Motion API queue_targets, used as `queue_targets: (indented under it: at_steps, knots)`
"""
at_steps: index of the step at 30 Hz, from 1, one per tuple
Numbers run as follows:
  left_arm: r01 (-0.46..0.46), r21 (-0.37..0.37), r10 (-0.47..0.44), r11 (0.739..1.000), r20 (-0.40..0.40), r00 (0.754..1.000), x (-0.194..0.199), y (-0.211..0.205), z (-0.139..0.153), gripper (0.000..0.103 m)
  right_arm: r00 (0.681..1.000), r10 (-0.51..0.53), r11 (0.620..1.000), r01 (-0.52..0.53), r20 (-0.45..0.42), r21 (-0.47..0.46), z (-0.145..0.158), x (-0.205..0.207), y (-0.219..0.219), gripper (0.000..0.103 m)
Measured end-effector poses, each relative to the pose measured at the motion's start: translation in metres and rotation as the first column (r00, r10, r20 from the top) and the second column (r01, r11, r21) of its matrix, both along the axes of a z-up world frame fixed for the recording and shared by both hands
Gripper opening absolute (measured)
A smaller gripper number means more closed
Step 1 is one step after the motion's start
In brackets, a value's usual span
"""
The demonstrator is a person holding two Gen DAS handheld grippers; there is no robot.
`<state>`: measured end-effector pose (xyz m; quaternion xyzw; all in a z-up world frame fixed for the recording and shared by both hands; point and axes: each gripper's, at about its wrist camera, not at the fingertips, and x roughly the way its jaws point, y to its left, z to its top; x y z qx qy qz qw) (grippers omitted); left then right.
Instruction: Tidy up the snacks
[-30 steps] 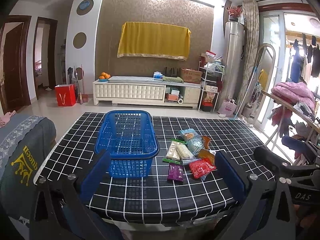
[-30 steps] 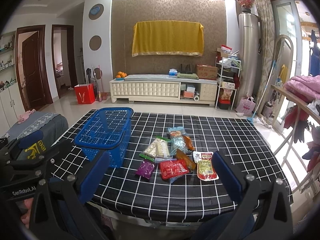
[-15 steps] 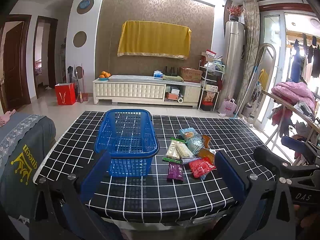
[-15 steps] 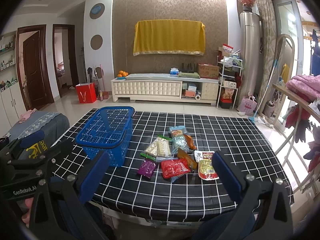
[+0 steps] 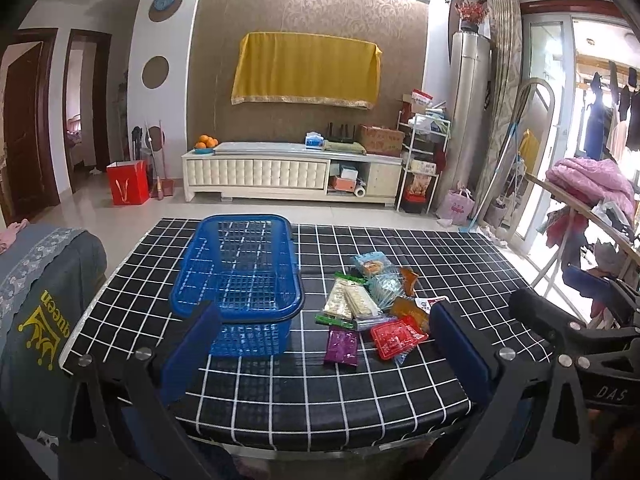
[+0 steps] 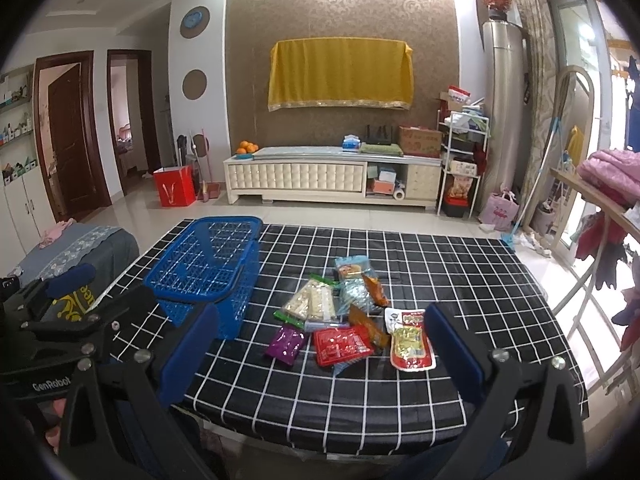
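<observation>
An empty blue mesh basket (image 5: 240,276) (image 6: 208,268) stands on the left of a black table with a white grid (image 5: 440,264) (image 6: 440,264). Several snack packets lie in a pile to its right: a purple one (image 5: 342,346) (image 6: 286,342), a red one (image 5: 398,336) (image 6: 340,346), a pale cracker pack (image 5: 350,300) (image 6: 312,304) and a red and yellow one (image 6: 410,340). My left gripper (image 5: 324,354) is open and empty over the table's near edge. My right gripper (image 6: 320,356) is open and empty too, short of the pile.
A grey covered seat (image 5: 36,288) stands left of the table. A drying rack with pink bedding (image 5: 588,188) stands to the right. A white TV cabinet (image 5: 292,176) and a red bag (image 5: 128,182) are on the floor beyond.
Both grippers have moved slightly forward toward the table, so the basket and packets look a little nearer. Jaws have stayed open.
</observation>
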<state>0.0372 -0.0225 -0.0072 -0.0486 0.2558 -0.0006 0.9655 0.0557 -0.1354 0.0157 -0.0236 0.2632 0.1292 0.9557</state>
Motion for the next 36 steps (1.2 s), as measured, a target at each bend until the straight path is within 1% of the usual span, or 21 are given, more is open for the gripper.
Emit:
queue_targets:
  at_steps: [4, 9, 14, 18, 22, 24, 26, 30, 32, 33, 35, 36]
  knots:
    - [0.007, -0.001, -0.007, 1.000, -0.028, 1.000, 0.019, -0.009, -0.003, 0.103, 0.999, -0.048, 0.999, 0.048, -0.011, -0.015, -0.005, 0.016, -0.012, 0.103]
    - [0.025, -0.013, -0.026, 1.000, -0.079, 0.997, 0.050, -0.018, -0.011, 0.103, 0.994, -0.009, 0.999, 0.012, -0.105, 0.035, -0.017, 0.046, -0.028, 0.103]
    - [0.039, -0.047, -0.045, 0.998, -0.151, 0.987, 0.085, -0.027, -0.025, 0.103, 0.984, -0.004, 0.999, 0.010, -0.176, 0.033, -0.032, 0.076, -0.042, 0.103]
    - [0.039, -0.048, -0.048, 0.998, -0.202, 0.978, 0.112, -0.035, -0.041, 0.103, 0.969, -0.017, 0.999, 0.025, -0.245, 0.029, -0.051, 0.099, -0.056, 0.103]
    - [0.042, -0.043, -0.052, 0.998, -0.260, 0.964, 0.134, -0.041, -0.065, 0.103, 0.946, 0.014, 0.999, -0.001, -0.324, 0.041, -0.076, 0.126, -0.066, 0.103]
    - [0.044, -0.039, -0.054, 0.998, -0.292, 0.955, 0.145, -0.046, -0.079, 0.103, 0.932, 0.033, 0.999, -0.020, -0.362, 0.041, -0.092, 0.137, -0.068, 0.100]
    - [0.046, -0.038, -0.056, 0.998, -0.321, 0.945, 0.154, -0.050, -0.093, 0.103, 0.918, 0.042, 0.999, -0.034, -0.395, 0.027, -0.106, 0.149, -0.067, 0.091]
    - [0.052, -0.044, -0.064, 0.998, -0.375, 0.925, 0.173, -0.055, -0.120, 0.103, 0.880, 0.073, 0.997, -0.076, -0.470, 0.013, -0.140, 0.174, -0.065, 0.078]
    - [0.054, -0.046, -0.068, 0.997, -0.396, 0.916, 0.181, -0.056, -0.131, 0.103, 0.868, 0.086, 0.995, -0.099, -0.488, 0.001, -0.154, 0.184, -0.063, 0.068]
    - [0.054, -0.047, -0.069, 0.997, -0.407, 0.911, 0.185, -0.055, -0.136, 0.103, 0.860, 0.095, 0.994, -0.113, -0.500, -0.006, -0.161, 0.191, -0.060, 0.065]
    - [0.052, -0.049, -0.068, 0.997, -0.424, 0.903, 0.190, -0.054, -0.144, 0.103, 0.853, 0.094, 0.992, -0.123, -0.513, -0.023, -0.169, 0.199, -0.058, 0.055]
    - [0.052, -0.055, -0.070, 0.997, -0.431, 0.900, 0.192, -0.053, -0.147, 0.103, 0.848, 0.101, 0.991, -0.132, -0.520, -0.024, -0.173, 0.203, -0.056, 0.053]
